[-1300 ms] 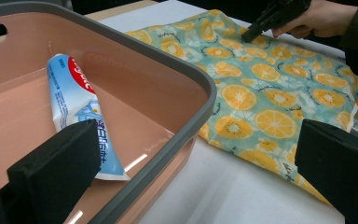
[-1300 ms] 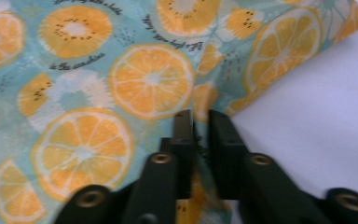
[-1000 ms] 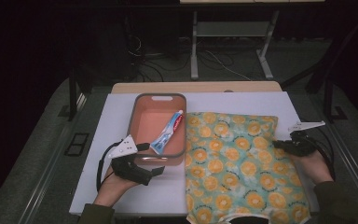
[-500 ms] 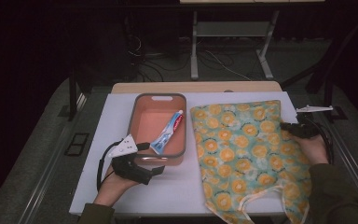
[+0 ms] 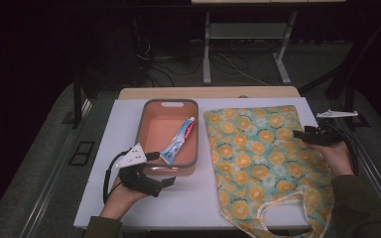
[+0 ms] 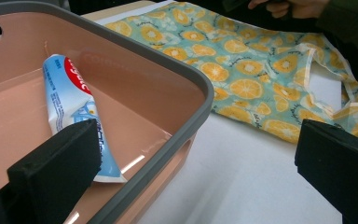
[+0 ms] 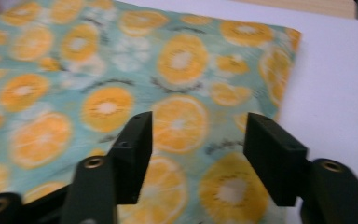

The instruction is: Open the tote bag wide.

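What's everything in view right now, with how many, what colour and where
Tray: one, pink with grey rim, on the white board left of centre.
Toothpaste tube: one, blue, white and red, lying inside the tray.
Tote bag: one, teal with orange slices, flat on the board's right half.
White board: one, covering the table.
Left gripper: black, open, at the tray's near end.
Right gripper: black, open, at the tote bag's right edge.

Toothpaste tube (image 5: 177,140) in tray (image 5: 151,113); bag (image 5: 268,163) flat on table (image 5: 124,119), right of tray.
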Available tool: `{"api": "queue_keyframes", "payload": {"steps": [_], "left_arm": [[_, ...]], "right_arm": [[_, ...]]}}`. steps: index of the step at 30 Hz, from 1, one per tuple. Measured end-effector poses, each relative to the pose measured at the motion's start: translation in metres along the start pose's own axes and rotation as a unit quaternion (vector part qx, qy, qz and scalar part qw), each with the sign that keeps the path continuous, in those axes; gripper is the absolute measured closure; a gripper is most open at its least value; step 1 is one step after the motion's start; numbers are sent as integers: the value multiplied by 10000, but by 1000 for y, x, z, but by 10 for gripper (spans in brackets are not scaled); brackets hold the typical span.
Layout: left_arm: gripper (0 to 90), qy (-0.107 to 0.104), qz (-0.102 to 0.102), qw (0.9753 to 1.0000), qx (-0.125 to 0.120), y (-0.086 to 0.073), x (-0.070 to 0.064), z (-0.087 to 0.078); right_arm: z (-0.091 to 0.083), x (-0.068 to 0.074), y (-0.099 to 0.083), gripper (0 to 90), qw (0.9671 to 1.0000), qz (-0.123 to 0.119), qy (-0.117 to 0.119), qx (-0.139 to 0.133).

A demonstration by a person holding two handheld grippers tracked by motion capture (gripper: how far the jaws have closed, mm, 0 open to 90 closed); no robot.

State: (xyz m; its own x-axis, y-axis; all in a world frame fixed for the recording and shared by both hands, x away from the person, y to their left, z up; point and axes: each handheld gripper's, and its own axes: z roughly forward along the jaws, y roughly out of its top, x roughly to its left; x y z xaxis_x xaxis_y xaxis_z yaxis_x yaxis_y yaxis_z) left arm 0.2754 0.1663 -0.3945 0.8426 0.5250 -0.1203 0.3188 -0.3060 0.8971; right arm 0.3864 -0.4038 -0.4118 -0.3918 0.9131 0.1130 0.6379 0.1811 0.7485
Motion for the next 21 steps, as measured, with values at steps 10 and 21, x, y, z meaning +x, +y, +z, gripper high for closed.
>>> {"api": "queue_keyframes", "payload": {"steps": [10, 21], "left_arm": [[0, -16, 34, 10000, 38, -2, -3, 1], [0, 9, 22, 10000, 8, -2, -3, -1]], "right_arm": [[-33, 43, -11, 330, 9963, -478, 685, -225], [-41, 97, -40, 308, 9833, -1201, 1370, -2]]}}
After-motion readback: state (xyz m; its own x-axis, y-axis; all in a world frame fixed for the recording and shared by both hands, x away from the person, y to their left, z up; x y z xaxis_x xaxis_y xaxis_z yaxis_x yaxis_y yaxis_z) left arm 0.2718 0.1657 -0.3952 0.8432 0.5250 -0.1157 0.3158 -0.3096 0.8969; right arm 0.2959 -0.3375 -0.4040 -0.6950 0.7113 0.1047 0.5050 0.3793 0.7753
